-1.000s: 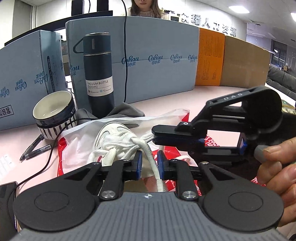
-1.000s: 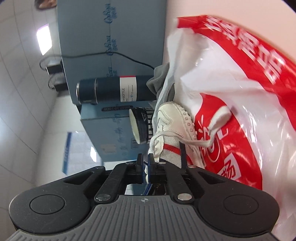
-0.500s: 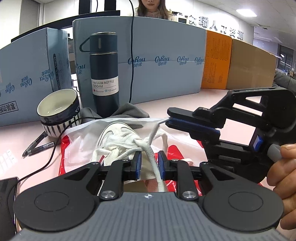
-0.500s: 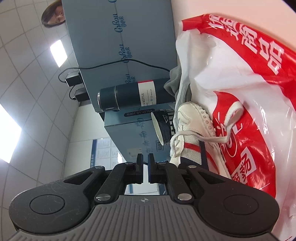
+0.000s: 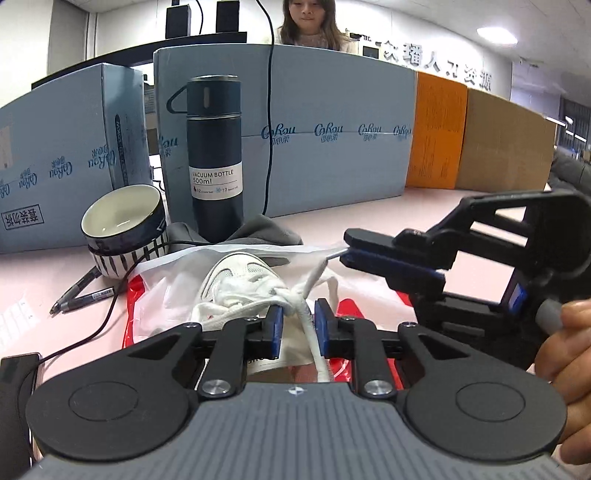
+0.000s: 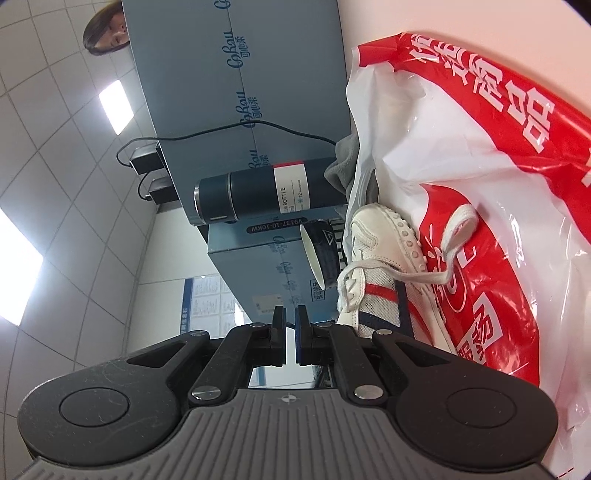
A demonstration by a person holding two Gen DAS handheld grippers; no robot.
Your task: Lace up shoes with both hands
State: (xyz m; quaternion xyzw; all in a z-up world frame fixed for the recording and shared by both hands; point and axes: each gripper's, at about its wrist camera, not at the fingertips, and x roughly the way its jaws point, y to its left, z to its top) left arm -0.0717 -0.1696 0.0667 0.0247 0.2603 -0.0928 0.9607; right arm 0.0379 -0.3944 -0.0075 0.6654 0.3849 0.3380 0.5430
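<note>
A white sneaker (image 5: 240,280) with white laces lies on a red and white plastic bag (image 5: 155,295). My left gripper (image 5: 298,325) is open just above the shoe, and one lace strand (image 5: 310,332) runs between its pads without being pinched. My right gripper (image 5: 345,251) comes in from the right, turned on its side, shut on the tip of a lace end (image 5: 317,271) that it pulls up and to the right. In the right wrist view the shoe (image 6: 376,266) and a loose lace (image 6: 443,258) lie on the bag (image 6: 498,184); the right gripper (image 6: 290,334) stands nearly closed.
A dark vacuum bottle (image 5: 214,155) stands behind the shoe on a grey cloth (image 5: 266,232). Stacked bowls (image 5: 125,229) and two pens (image 5: 81,291) lie at the left, with a black cable (image 5: 110,314). Blue boxes (image 5: 314,140) wall the back. A person (image 5: 306,22) stands behind them.
My right gripper has moved up and to the right with the lace end, drawing the lace taut from the knot. The left gripper has stayed in place over the shoe.
</note>
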